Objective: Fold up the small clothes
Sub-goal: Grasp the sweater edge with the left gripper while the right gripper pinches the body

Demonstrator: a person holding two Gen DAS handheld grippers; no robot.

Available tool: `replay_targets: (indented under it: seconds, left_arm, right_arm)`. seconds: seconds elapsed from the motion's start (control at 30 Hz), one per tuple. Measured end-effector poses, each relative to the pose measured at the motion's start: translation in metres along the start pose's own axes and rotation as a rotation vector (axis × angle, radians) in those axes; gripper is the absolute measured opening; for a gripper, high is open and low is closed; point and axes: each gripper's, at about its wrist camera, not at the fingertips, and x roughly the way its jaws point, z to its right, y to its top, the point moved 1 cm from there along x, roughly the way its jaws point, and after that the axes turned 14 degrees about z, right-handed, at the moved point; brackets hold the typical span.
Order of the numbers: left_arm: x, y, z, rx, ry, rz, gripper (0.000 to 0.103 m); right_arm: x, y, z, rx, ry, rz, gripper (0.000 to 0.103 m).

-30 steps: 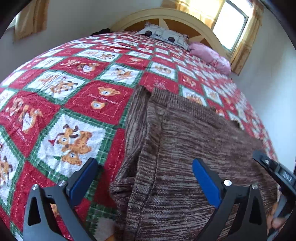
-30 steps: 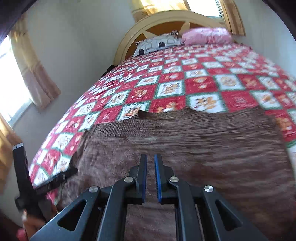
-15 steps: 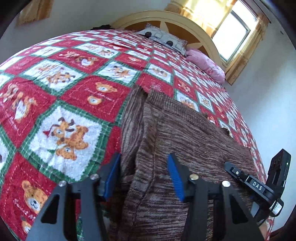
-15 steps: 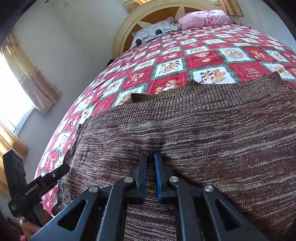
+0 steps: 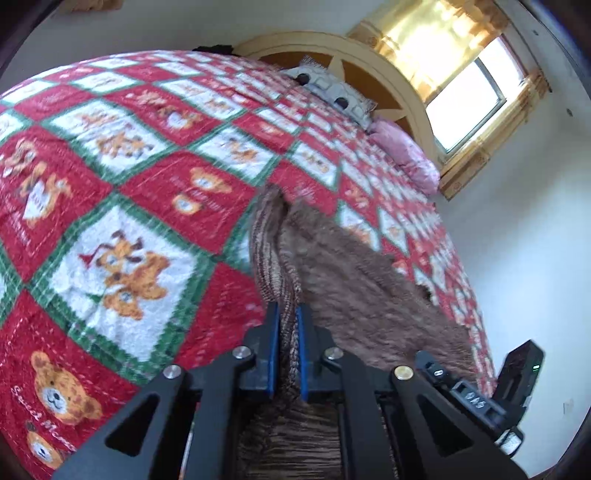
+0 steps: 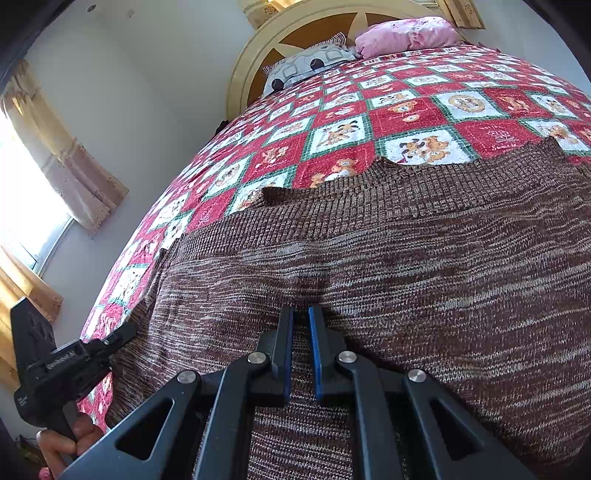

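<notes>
A brown marled knit sweater (image 5: 362,280) lies spread flat on the near part of the bed, and it fills the lower half of the right wrist view (image 6: 424,251). My left gripper (image 5: 286,308) is at the sweater's left side. Its jaws are closing and the blue pads press on a raised ridge of the knit edge, which bunches up ahead of the tips. My right gripper (image 6: 301,310) is shut, its tips resting down on the middle of the sweater's near part, where the knit dimples slightly. Nothing shows between its pads.
A red, white and green teddy-bear quilt (image 5: 122,258) covers the whole bed. A grey patterned pillow (image 6: 306,66) and a pink pillow (image 6: 406,35) lie against the cream headboard (image 6: 251,62). A person's hand (image 6: 62,443) grips the left tool's handle at the bed's edge.
The left jaws went from wide open around the sweater's left edge to shut on it, gathering the knit into a ridge. The right gripper sank onto the sweater, still shut.
</notes>
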Motion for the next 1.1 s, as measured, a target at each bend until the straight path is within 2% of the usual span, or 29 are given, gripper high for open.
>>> replay_targets:
  seconds: [0.1, 0.23, 0.3, 0.43, 0.53, 0.67, 0.73, 0.83, 0.87, 0.9, 0.93, 0.97, 1.0, 1.03, 1.07, 1.1]
  left_arm:
    - [-0.004, 0.004, 0.02, 0.024, -0.035, 0.01, 0.009]
    - [-0.006, 0.002, 0.063, 0.089, -0.12, 0.004, 0.008]
    - [-0.007, -0.008, 0.091, 0.157, -0.169, -0.015, 0.008]
    - [0.003, -0.041, 0.136, 0.255, -0.259, -0.075, 0.008]
    - [0.026, -0.072, 0.148, 0.292, -0.276, -0.158, 0.006]
    - [0.045, -0.098, 0.149, 0.322, -0.263, -0.248, 0.006]
    - [0.038, -0.094, 0.149, 0.343, -0.277, -0.241, 0.007]
    - [0.013, -0.079, 0.145, 0.356, -0.302, -0.228, 0.013]
    - [-0.004, -0.066, 0.137, 0.341, -0.307, -0.193, 0.019]
    - [-0.015, -0.06, 0.133, 0.326, -0.314, -0.163, 0.029]
    - [-0.032, -0.047, 0.121, 0.297, -0.321, -0.102, 0.038]
    - [-0.042, -0.042, 0.112, 0.279, -0.314, -0.056, 0.055]
    - [-0.053, -0.036, 0.102, 0.26, -0.289, 0.003, 0.065]
    - [-0.059, -0.028, 0.091, 0.248, -0.259, 0.048, 0.065]
    - [-0.062, -0.021, 0.078, 0.24, -0.218, 0.074, 0.065]
    - [-0.059, -0.018, 0.071, 0.235, -0.193, 0.072, 0.065]
  right_arm:
    - [0.0, 0.0, 0.0, 0.003, 0.002, -0.001, 0.009]
    - [-0.001, 0.002, 0.004, 0.038, 0.028, -0.008, 0.009]
    - [-0.009, 0.006, 0.01, 0.089, 0.057, -0.018, 0.009]
    - [-0.041, 0.013, 0.027, 0.162, 0.053, 0.026, 0.009]
    - [-0.067, 0.016, 0.038, 0.145, 0.025, 0.074, 0.009]
    - [-0.079, 0.008, 0.055, 0.164, -0.002, 0.068, 0.009]
    - [-0.08, 0.004, 0.061, 0.191, 0.005, 0.065, 0.009]
    - [-0.08, 0.003, 0.062, 0.221, 0.027, 0.06, 0.009]
    - [-0.079, 0.006, 0.06, 0.234, 0.053, 0.053, 0.009]
    - [-0.076, 0.01, 0.055, 0.244, 0.097, 0.048, 0.012]
    - [-0.076, 0.014, 0.051, 0.246, 0.127, 0.045, 0.02]
    - [-0.073, 0.018, 0.045, 0.246, 0.155, 0.042, 0.05]
    - [-0.069, 0.023, 0.039, 0.254, 0.186, 0.046, 0.08]
    - [-0.065, 0.026, 0.034, 0.26, 0.196, 0.063, 0.085]
    - [-0.061, 0.028, 0.03, 0.254, 0.202, 0.075, 0.085]
    - [-0.052, 0.03, 0.021, 0.225, 0.206, 0.065, 0.085]
